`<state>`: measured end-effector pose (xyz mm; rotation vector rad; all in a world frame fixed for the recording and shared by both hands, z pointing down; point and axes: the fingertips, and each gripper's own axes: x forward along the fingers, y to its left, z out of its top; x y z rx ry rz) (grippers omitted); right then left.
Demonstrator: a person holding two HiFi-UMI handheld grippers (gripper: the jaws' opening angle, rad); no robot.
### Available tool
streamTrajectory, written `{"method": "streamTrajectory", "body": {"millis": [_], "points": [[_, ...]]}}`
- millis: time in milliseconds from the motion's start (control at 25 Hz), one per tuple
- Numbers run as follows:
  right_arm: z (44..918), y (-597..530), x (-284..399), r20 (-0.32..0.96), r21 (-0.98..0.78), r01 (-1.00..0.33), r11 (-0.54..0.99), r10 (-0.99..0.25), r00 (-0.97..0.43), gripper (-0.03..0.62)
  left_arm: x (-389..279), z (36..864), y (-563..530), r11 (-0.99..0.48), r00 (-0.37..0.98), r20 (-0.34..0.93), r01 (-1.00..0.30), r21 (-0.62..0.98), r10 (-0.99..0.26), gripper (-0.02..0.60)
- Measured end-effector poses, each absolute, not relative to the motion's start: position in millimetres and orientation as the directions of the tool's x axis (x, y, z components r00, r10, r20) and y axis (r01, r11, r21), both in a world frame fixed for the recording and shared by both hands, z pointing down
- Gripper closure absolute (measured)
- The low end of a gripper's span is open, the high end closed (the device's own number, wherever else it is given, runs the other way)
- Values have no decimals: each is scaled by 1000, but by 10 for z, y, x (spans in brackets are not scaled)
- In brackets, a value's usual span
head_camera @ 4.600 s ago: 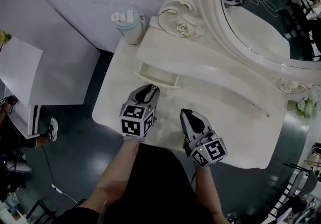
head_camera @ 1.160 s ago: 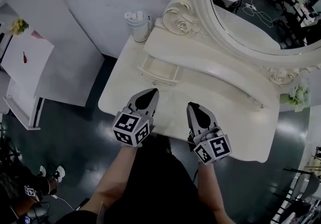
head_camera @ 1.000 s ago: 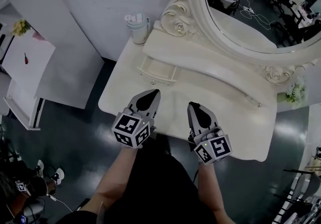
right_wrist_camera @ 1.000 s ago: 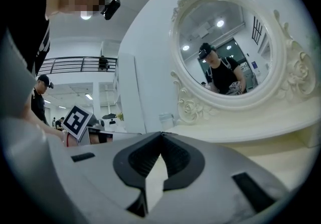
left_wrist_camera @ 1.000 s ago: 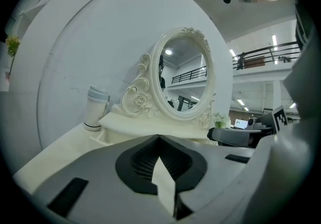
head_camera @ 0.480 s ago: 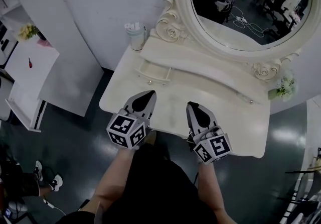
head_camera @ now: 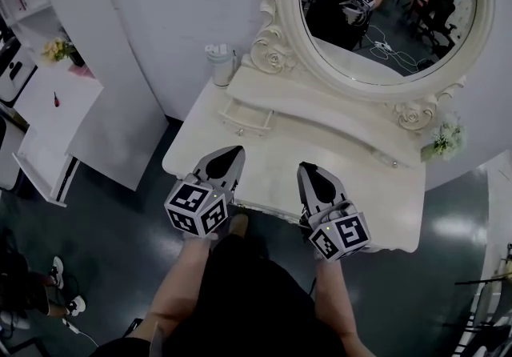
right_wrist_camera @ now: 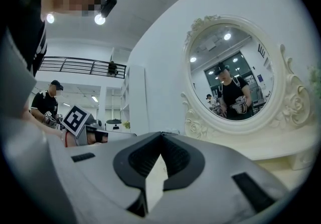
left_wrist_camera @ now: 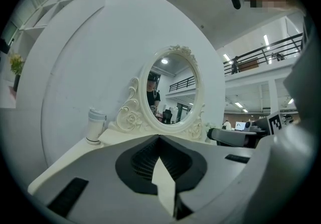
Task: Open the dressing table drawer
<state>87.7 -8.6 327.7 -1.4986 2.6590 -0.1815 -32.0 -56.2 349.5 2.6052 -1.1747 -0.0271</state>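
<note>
The white dressing table stands under its oval mirror. Its small left drawer sits pulled a little way out of the raised shelf. My left gripper hovers shut and empty over the table's front edge, well short of the drawer. My right gripper is beside it, also shut and empty. In the left gripper view the jaws meet at the tips, facing the mirror. In the right gripper view the jaws are likewise closed toward the mirror.
A white lidded tumbler stands at the table's back left corner. A flower sprig sits at the right end, with a second drawer knob near it. A white cabinet stands to the left. People stand in the background.
Both grippers have drawn back from over the tabletop to its front edge and risen, still shut. The head view has lifted, so more of the mirror shows. The drawer stays pulled out.
</note>
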Motion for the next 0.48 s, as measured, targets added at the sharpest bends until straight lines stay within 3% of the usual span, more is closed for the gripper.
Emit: {"method": "streamTrajectory", "body": {"millis": [480], "points": [[3082,131,875,-44,-128,-833,538,-842,-538,589,-355,3307,-332,-626,663,75,-734,263,-745,581]]}}
